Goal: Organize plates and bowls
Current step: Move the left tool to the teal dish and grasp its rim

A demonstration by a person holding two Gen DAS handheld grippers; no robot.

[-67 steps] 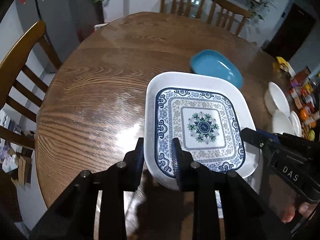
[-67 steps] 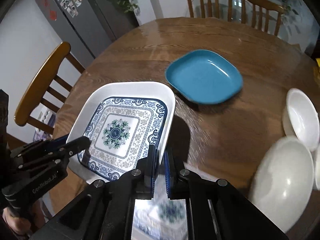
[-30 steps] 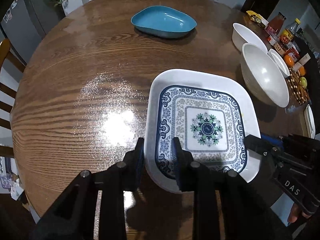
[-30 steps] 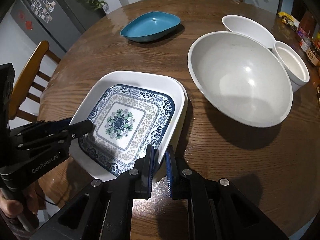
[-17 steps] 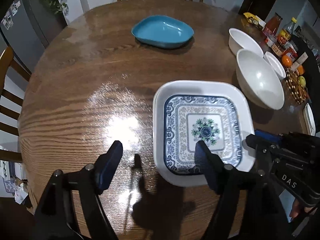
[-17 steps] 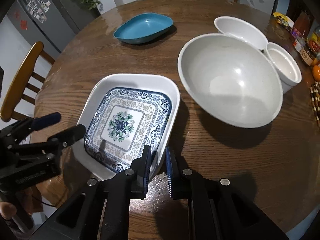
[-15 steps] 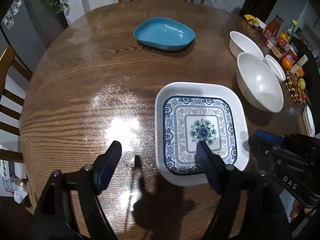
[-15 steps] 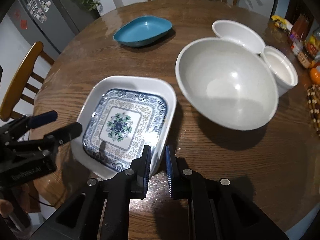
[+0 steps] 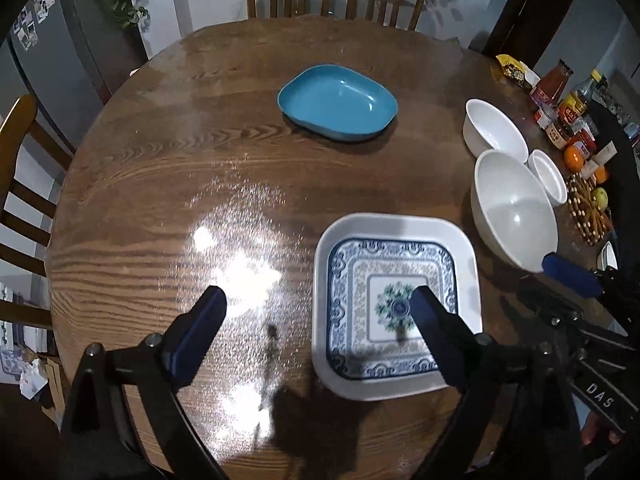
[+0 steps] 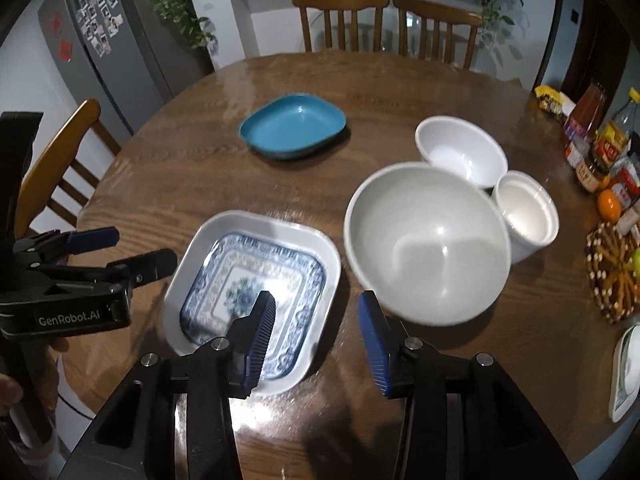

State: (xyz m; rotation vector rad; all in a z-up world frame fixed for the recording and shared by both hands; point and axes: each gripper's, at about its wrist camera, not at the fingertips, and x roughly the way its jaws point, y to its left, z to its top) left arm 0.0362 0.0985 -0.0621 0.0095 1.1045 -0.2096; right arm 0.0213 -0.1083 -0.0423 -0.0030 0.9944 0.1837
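Note:
A square white plate with a blue floral pattern (image 9: 384,280) (image 10: 256,256) lies flat on the round wooden table (image 9: 160,184). My left gripper (image 9: 318,300) hovers above its left rim, its jaws opening wide, pads clear of the plate. My right gripper (image 10: 316,300) hangs over the plate's right rim, jaws opening, touching nothing. Each gripper shows in the other's view: the right gripper (image 9: 538,278) and the left gripper (image 10: 142,247). A blue dish (image 9: 338,102) (image 10: 292,126) sits farther back. A large white bowl (image 9: 514,216) (image 10: 426,244) stands right of the plate.
Behind the large bowl are a medium white bowl (image 10: 460,150) and a small white cup (image 10: 526,212). Bottles, jars and fruit (image 10: 604,160) crowd the table's right edge, beside a woven trivet (image 10: 612,272). Wooden chairs (image 10: 384,24) ring the table.
Both grippers were shut on the plate's rim a second ago. The left let go first, then the right; both have risen and the plate now rests on the table.

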